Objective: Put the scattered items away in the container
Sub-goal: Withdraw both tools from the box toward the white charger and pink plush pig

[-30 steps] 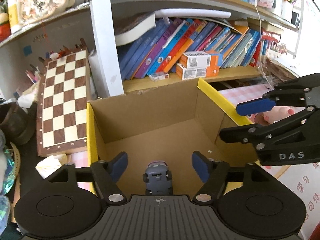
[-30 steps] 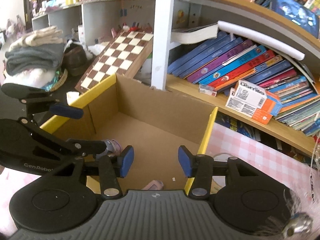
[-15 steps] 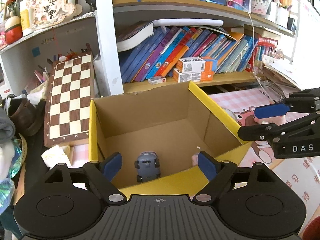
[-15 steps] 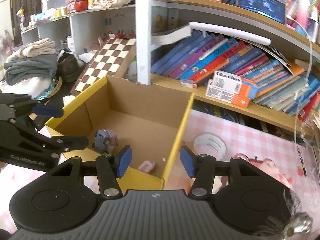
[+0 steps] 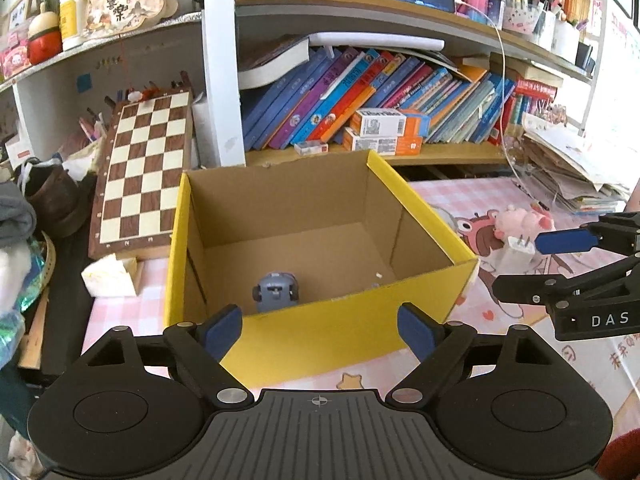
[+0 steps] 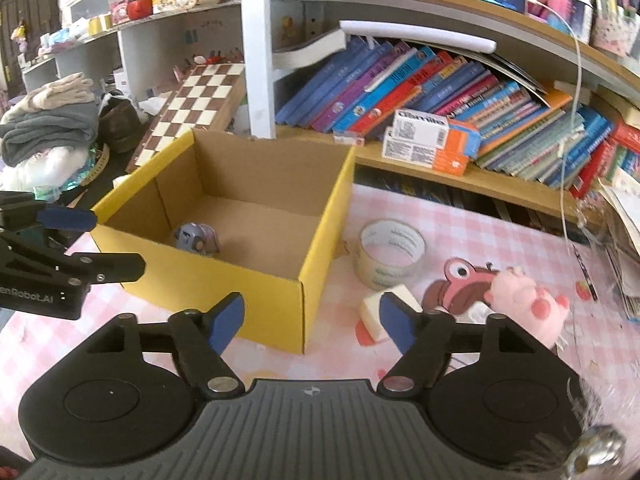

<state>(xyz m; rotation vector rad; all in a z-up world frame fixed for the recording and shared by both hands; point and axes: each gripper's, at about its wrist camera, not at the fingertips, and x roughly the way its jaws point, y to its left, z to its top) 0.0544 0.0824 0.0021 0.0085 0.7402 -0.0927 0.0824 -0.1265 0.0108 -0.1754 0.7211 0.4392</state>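
The yellow cardboard box stands open on the pink checked cloth, with a grey toy car on its floor near the front wall. My left gripper hovers open just before the box's front wall, holding nothing. Right of the box lie a tape roll, a white plug block and a pink plush pig. My right gripper is open and empty near the box's front right corner, its right fingertip beside the white block. The toy car shows in the right wrist view too.
A chessboard leans behind the box on the left. Shelves of books run along the back. A stack of papers sits at the far right, folded clothes at the far left, and a crumpled tissue beside the box.
Both grippers have drawn back out of the box toward me and stayed open. The toy car remains on the box floor. The items right of the box have come into view.
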